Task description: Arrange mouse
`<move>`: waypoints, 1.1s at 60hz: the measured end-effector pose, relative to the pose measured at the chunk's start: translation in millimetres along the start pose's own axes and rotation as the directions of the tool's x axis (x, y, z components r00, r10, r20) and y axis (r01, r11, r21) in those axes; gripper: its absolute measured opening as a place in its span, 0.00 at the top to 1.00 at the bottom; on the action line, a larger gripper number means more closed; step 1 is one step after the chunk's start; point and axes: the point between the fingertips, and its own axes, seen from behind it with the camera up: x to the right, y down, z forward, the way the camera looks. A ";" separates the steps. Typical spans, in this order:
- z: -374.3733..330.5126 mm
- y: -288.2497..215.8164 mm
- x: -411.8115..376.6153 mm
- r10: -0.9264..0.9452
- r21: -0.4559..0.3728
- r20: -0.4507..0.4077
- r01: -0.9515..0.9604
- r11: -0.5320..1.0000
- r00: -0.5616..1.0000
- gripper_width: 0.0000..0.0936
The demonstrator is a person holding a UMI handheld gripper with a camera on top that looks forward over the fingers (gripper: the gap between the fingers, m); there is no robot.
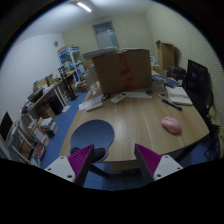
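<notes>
A pink mouse (172,125) lies on the wooden table (135,118), toward its right side, well ahead of my right finger. A round blue mouse pad (94,133) lies on the table's near left part, just beyond my left finger. My gripper (112,163) is open and empty, held above the table's near edge. Its purple pads (80,158) stand wide apart with nothing between them.
A large cardboard box (122,70) stands at the table's far side with papers (93,102) beside it. A dark monitor (198,82) and a keyboard-like item (178,97) are at the right. Cluttered shelves (45,105) line the left wall.
</notes>
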 end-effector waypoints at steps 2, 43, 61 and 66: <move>-6.7 -9.7 2.2 0.003 -0.002 -0.010 -0.003 1.000 1.000 0.12; 111.6 -23.0 281.7 -0.135 -0.048 -0.121 0.130 0.990 0.983 0.12; 164.9 -64.1 287.8 -0.132 0.044 -0.161 0.141 0.989 0.978 0.22; 167.9 -70.0 295.7 -0.091 0.082 -0.214 0.111 0.990 0.973 0.45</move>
